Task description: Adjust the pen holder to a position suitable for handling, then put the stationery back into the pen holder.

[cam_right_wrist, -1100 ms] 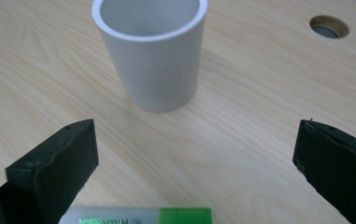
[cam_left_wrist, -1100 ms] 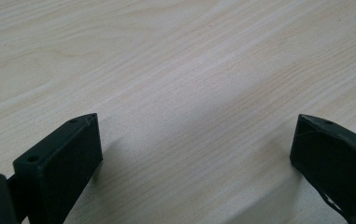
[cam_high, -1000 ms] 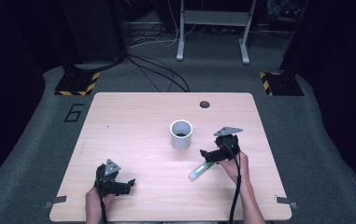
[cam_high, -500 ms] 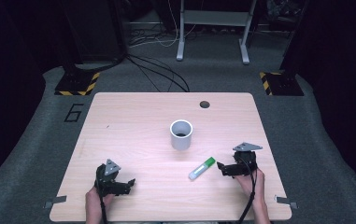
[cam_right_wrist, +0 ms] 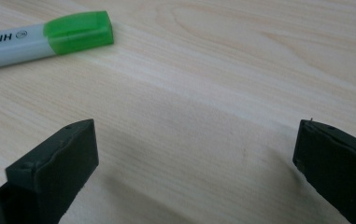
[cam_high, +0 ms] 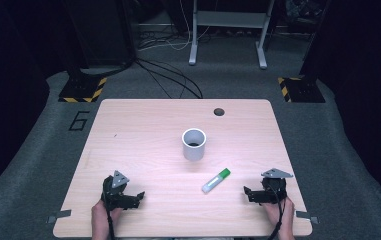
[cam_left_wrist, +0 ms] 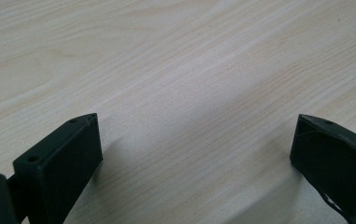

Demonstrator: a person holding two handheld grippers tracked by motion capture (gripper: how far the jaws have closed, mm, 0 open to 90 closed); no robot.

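Note:
A grey highlighter with a green cap (cam_high: 216, 180) lies flat on the wooden table (cam_high: 143, 130), in front of a white cup (cam_high: 194, 144) that stands upright near the middle. In the right gripper view the highlighter (cam_right_wrist: 40, 38) lies at the upper left, beyond the jaws. My right gripper (cam_high: 248, 194) rests low at the front right, a little to the right of the highlighter, open and holding nothing (cam_right_wrist: 196, 154). My left gripper (cam_high: 137, 197) sits at the front left, open over bare wood (cam_left_wrist: 194, 149).
A dark round hole (cam_high: 219, 111) sits near the table's far edge. Beyond the table are floor cables (cam_high: 170, 80), a metal stand (cam_high: 228, 30) and yellow-black striped pads (cam_high: 83, 90). Grey carpet marked with a 6 (cam_high: 79, 121) surrounds the table.
My right gripper has let go of the highlighter and drawn back to the front right. The highlighter now lies free on the table. The left gripper has not moved.

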